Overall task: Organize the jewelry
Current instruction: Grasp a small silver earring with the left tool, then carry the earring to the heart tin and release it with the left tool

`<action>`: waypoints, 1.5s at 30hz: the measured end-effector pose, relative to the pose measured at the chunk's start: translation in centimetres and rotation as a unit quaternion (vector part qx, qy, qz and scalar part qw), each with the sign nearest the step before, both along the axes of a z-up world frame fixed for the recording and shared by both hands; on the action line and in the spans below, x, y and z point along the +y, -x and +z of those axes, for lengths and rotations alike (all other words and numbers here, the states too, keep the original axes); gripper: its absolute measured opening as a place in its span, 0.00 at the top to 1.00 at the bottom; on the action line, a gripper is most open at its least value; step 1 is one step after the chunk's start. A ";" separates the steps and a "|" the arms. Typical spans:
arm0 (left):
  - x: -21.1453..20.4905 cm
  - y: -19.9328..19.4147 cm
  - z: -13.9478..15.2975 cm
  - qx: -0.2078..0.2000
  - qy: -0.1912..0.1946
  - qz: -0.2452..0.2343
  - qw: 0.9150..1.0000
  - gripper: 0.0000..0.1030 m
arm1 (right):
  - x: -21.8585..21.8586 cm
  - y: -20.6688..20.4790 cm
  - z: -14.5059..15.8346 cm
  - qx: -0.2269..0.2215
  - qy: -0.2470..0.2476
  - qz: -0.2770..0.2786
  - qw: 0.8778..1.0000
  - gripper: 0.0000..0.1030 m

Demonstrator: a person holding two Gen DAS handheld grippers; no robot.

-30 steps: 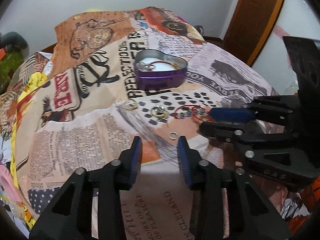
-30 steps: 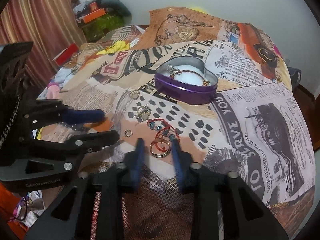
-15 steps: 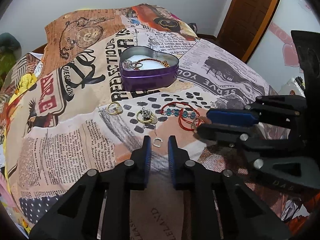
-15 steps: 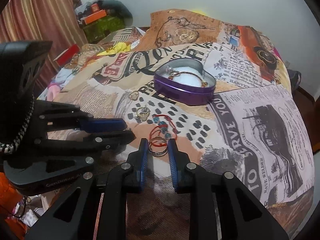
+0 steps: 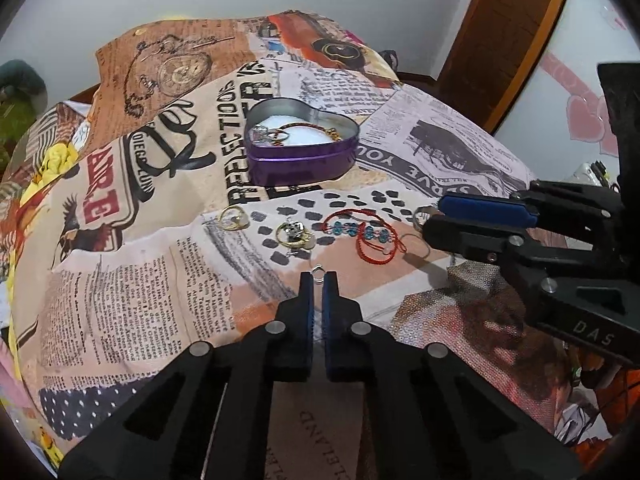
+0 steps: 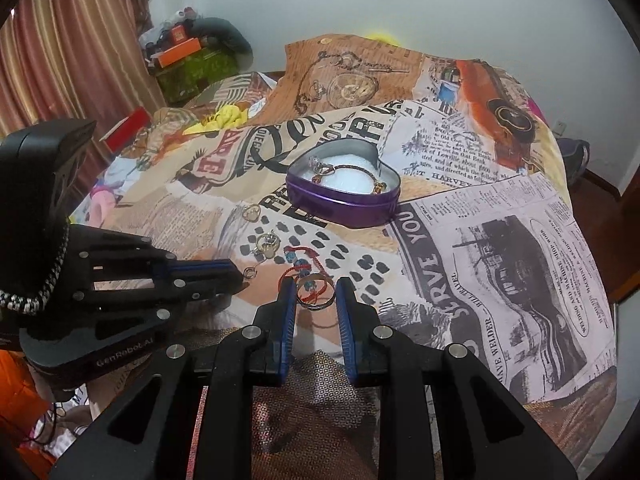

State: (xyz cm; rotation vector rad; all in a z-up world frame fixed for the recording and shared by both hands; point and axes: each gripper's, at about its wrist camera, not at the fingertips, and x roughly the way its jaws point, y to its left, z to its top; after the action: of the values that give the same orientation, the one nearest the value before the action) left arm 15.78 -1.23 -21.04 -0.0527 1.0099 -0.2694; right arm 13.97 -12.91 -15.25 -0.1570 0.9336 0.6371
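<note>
A purple heart-shaped tin (image 5: 304, 160) (image 6: 344, 200) sits on the printed bedspread and holds a bracelet and rings. My left gripper (image 5: 319, 280) is shut on a small silver ring (image 5: 318, 269) at its fingertips. My right gripper (image 6: 316, 290) is shut on a silver bangle (image 6: 316, 300), which spans the gap between its pads. A red cord bracelet with blue beads (image 5: 364, 234) (image 6: 300, 266) lies beside both grippers. A gold ring with a charm (image 5: 294, 236) and a gold heart ring (image 5: 232, 218) lie to the left.
The printed newspaper-pattern bedspread (image 5: 132, 280) covers a rounded bed. Clutter and a striped curtain (image 6: 72, 40) stand at the left in the right wrist view. A wooden door (image 5: 512, 32) stands at the back right.
Both grippers closed from open. The left one moved forward and shut on the small silver ring. The right one closed on the silver bangle.
</note>
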 end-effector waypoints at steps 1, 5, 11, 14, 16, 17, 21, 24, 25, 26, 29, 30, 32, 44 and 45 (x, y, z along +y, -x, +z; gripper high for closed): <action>0.2 -0.1 -0.1 0.005 0.003 0.002 1.000 0.91 | 0.0 0.0 0.0 0.000 -0.001 0.000 1.000 0.82; 0.7 -0.6 -0.5 0.016 0.028 0.012 0.999 0.81 | -0.2 0.0 -0.1 0.002 -0.003 -0.003 1.000 0.82; 0.2 -1.2 -0.8 0.014 0.024 0.012 1.000 0.80 | -0.7 -0.4 -0.3 0.005 -0.006 -0.010 1.000 0.82; 0.0 -1.5 -0.9 0.013 0.022 0.011 1.000 0.80 | -1.0 -0.5 -0.2 0.006 -0.007 -0.014 1.000 0.82; 0.0 -1.5 -0.9 0.011 0.024 0.012 1.000 0.81 | -1.1 -0.6 -0.2 0.006 -0.007 -0.015 1.000 0.82; 0.0 -1.4 -0.9 0.009 0.024 0.013 1.000 0.86 | -1.2 -0.7 -0.2 0.006 -0.008 -0.015 1.000 0.82; -0.1 -1.2 -0.9 0.004 0.021 0.014 1.000 0.91 | -1.2 -0.9 -0.2 0.006 -0.009 -0.017 1.000 0.82; 0.1 -1.0 -0.6 0.000 0.018 0.017 1.000 0.91 | -1.2 -1.0 -0.1 0.004 -0.011 -0.018 1.000 0.82; 0.2 -1.0 -0.4 -0.003 0.017 0.020 1.000 0.91 | -1.2 -1.0 0.0 0.003 -0.011 -0.018 1.000 0.82; 0.4 -1.0 -0.2 -0.007 0.017 0.022 1.000 0.91 | -1.2 -1.1 0.1 0.002 -0.012 -0.018 1.000 0.82; 0.9 -1.0 0.8 -0.019 0.018 0.029 0.999 0.91 | -1.1 -1.4 0.5 -0.003 -0.015 -0.019 1.000 0.82; 1.0 -1.0 1.1 -0.024 0.017 0.031 0.999 0.91 | -1.1 -1.4 0.6 -0.005 -0.016 -0.019 1.000 0.82; 1.4 -1.1 1.9 -0.035 0.017 0.035 0.999 0.91 | -1.0 -1.6 0.9 -0.009 -0.019 -0.020 1.000 0.82; 1.5 -2.2 5.5 -0.087 0.008 0.036 0.996 0.91 | -0.2 -3.1 2.4 -0.034 -0.031 -0.018 0.999 0.82; 1.5 -2.4 5.6 -0.089 0.009 0.036 0.995 0.91 | -0.2 -3.4 2.4 -0.034 -0.034 -0.019 0.999 0.82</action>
State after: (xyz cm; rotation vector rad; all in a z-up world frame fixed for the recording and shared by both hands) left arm 18.17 0.30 -15.41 -0.0793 0.8263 -0.2138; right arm 17.32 -13.09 -12.86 -0.1000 0.8464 0.6238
